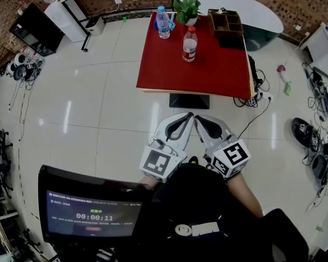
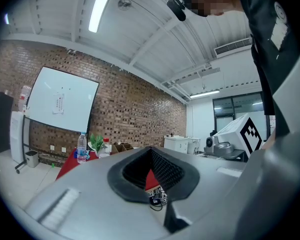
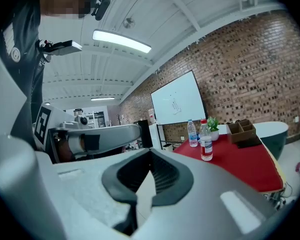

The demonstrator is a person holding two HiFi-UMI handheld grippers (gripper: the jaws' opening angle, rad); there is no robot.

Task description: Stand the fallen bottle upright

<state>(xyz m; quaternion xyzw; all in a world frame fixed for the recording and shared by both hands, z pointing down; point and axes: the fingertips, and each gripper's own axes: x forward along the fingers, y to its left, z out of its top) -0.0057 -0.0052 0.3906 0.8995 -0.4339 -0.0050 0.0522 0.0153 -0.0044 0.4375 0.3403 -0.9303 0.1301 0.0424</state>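
Floor of pale tiles (image 1: 98, 108) fills most of the head view. Red table (image 1: 208, 75) sits across it, near edge toward the person.

Dark monitor (image 1: 93, 214) is at the person's lower left, with a timer on screen.

Left gripper (image 1: 186, 119) and right gripper (image 1: 202, 120) are held side by side over the floor, short of the table's near edge and well apart from everything on the table. Their tips angle toward each other and sit close; I can't tell whether they touch. Left claw is closed tip to tip, nothing between the jaws. Right claw is the same, pinched together and empty. Each carries its marker cube at the back, left cube (image 1: 161, 164), right cube (image 1: 232, 157).

Wooden organizer (image 1: 226, 22) is on the table's far right corner, its compartments open at the top. Potted plant (image 1: 187, 9), green leaves in a white pot, sits mid far edge.

Blue-cap bottle (image 1: 163, 23) stands upright at the far left corner, just beside the plant. Red-cap bottle (image 1: 189, 44) stands upright near the table's middle, a bit toward the far edge, apart from the other bottle and the organizer. Right gripper view shows both bottles vertical, red-cap one nearer.
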